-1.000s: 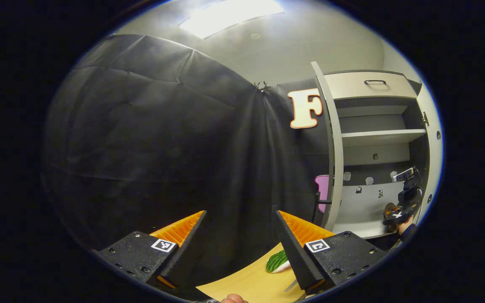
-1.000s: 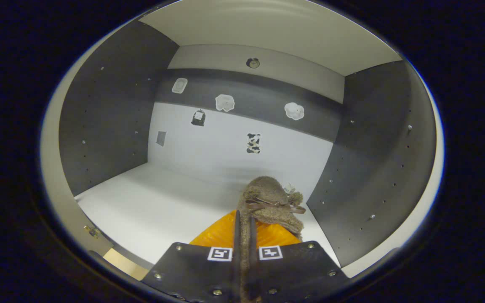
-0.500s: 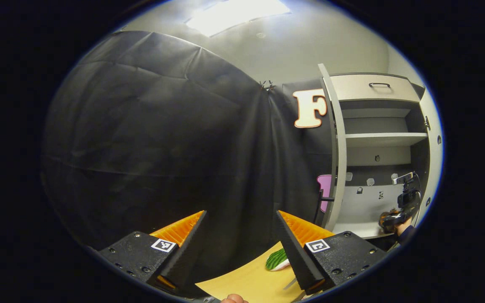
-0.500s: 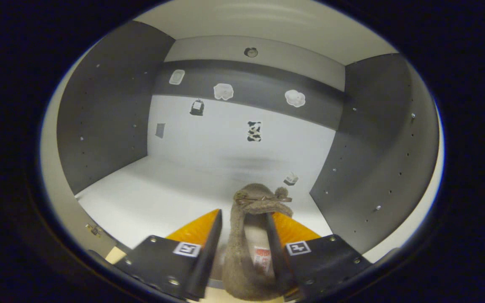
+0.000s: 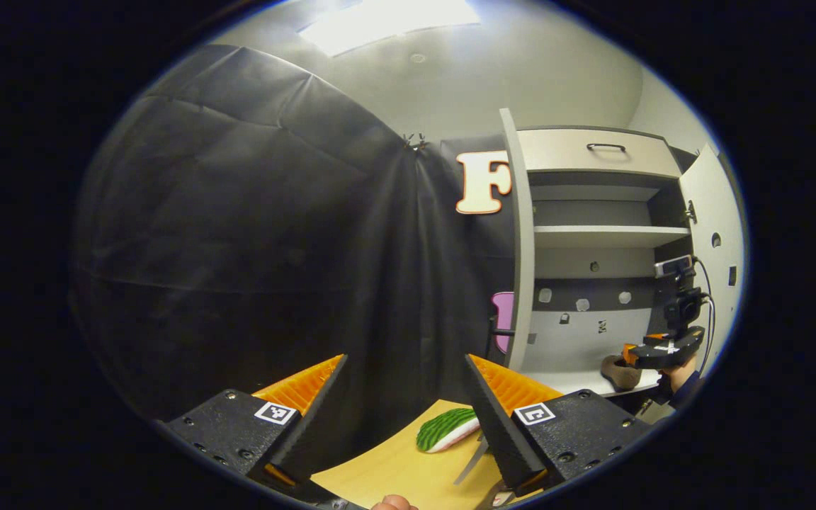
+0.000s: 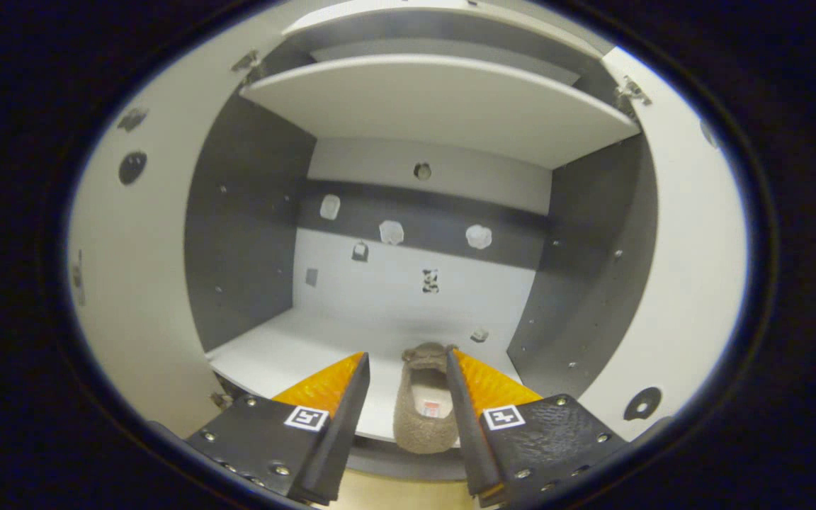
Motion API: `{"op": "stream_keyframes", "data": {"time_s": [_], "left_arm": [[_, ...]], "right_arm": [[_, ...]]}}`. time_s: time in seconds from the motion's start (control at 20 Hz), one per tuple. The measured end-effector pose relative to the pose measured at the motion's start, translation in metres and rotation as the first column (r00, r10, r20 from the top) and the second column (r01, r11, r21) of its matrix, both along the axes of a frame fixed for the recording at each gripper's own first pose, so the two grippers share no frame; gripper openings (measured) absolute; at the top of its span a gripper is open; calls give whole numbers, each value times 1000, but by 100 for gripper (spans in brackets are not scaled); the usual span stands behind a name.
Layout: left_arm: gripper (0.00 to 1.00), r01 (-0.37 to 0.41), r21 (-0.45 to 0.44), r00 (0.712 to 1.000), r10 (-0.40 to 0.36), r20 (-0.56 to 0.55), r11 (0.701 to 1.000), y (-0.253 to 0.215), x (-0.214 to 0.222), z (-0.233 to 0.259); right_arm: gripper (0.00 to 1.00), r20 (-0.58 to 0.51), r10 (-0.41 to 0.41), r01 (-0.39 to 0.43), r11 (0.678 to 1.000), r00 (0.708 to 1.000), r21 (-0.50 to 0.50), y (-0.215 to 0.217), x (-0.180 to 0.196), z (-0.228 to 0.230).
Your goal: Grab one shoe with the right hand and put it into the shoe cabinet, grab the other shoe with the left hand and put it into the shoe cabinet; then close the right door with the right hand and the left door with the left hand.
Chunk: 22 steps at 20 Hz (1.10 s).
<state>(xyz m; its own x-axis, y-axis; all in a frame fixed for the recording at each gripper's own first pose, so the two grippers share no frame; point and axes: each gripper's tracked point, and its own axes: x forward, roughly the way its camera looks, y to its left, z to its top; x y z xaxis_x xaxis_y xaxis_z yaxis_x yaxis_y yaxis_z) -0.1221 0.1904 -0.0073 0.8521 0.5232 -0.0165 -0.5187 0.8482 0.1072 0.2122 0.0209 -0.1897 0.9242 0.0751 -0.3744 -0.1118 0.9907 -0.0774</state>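
One brown shoe (image 6: 422, 404) lies on the cabinet's bottom shelf (image 6: 295, 350); both tongs, left (image 5: 404, 379) and right (image 6: 401, 375), gape, released

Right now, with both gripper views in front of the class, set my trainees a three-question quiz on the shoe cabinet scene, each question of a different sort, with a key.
1. True or false: the right gripper is shut on the brown shoe.
2. Multiple choice: the brown shoe lies A) on the cabinet's bottom shelf, B) on the upper shelf, C) on the wooden table.
3. Fill in: the green shoe lies on the wooden ____, near the left gripper.

Key
1. False: its jaws stand open, either side of the shoe, which rests on the shelf.
2. A.
3. Table.
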Motion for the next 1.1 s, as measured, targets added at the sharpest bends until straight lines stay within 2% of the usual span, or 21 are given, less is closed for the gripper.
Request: {"op": "stream_keyframes", "data": {"time_s": [0.1,0.15,0.25,0.3,0.5,0.6,0.65,0.7,0.8,0.9,1.1], "left_arm": [[93,59,-17,998,-59,-16,998,-11,9,-7],[96,91,-27,995,-92,-25,995,-18,13,-12],[96,156,-49,987,-158,-42,987,-33,24,-21],[96,187,-60,980,-190,-49,980,-40,29,-26],[96,291,-103,947,-301,-109,951,-69,47,-54],[96,334,-132,925,-351,-143,933,-83,56,-73],[99,350,-149,914,-372,-163,925,-89,59,-84],[96,363,-168,901,-391,-186,916,-95,61,-96],[96,385,-207,875,-427,-227,899,-109,65,-120],[97,394,-249,846,-455,-277,885,-118,66,-146],[97,373,-342,771,-493,-403,862,-130,62,-215]], "right_arm": [[67,64,8,-11,999,998,39,1,-20,43],[65,99,7,-12,998,995,58,0,-29,65],[67,161,-2,-12,996,987,83,-6,-48,109],[64,185,-5,-13,995,983,95,-8,-59,127],[67,230,-27,-8,989,973,149,-23,-95,181],[67,251,-46,4,986,967,167,-33,-109,200],[64,261,-61,18,986,963,164,-40,-114,208],[67,267,-70,27,986,961,162,-46,-119,215],[67,287,-86,40,986,954,161,-53,-141,220],[67,297,-110,66,986,949,155,-65,-152,227],[67,325,-141,100,985,935,140,-79,-173,241]]}}
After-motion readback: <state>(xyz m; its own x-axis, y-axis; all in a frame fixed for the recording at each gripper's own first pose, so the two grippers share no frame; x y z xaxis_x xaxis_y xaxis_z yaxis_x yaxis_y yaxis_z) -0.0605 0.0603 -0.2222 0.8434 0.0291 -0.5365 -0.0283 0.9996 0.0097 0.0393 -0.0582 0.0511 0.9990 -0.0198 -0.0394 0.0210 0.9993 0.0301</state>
